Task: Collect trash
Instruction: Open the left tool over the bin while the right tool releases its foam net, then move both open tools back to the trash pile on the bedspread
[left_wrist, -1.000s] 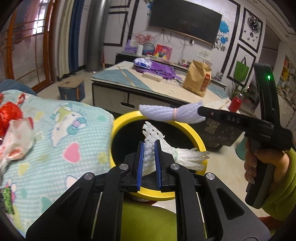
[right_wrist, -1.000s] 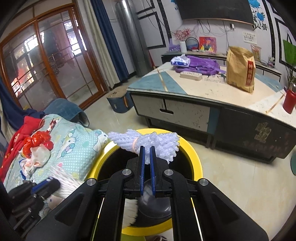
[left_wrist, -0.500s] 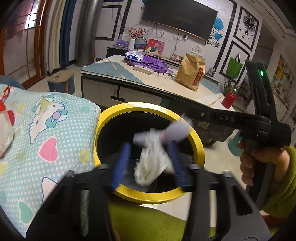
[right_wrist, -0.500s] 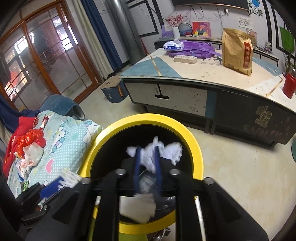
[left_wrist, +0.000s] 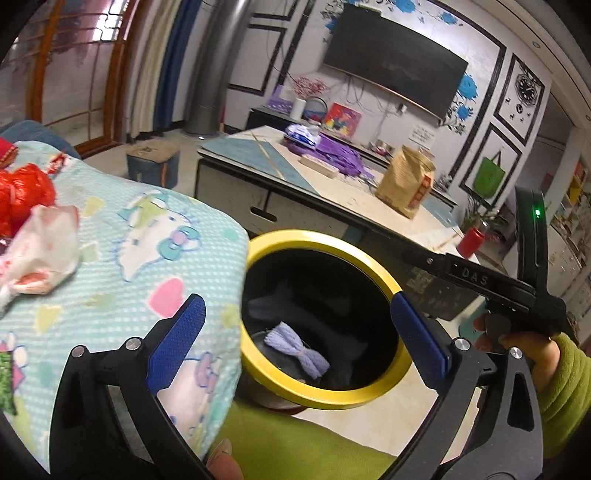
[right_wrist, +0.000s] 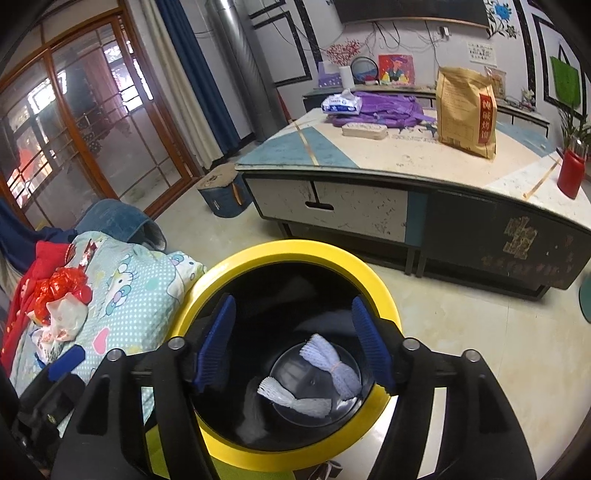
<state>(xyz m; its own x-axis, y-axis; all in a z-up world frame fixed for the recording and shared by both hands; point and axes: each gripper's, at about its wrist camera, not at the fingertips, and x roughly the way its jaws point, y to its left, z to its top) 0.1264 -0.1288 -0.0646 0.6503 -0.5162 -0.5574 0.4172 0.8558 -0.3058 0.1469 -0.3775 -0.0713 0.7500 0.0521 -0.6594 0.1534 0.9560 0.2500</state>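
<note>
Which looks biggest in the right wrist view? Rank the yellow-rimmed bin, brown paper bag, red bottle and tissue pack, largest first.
1. yellow-rimmed bin, though it is nearest the camera
2. brown paper bag
3. tissue pack and red bottle look much alike; I would not rank them.

On the arm of my right tool (left_wrist: 476, 275), seen from my left one, raised letters read "DAS". Ahead of my tools, the brown paper bag (right_wrist: 466, 110) on the desk (right_wrist: 388, 162) carries a red label with Chinese characters down it, too small for me to read surely.
</note>
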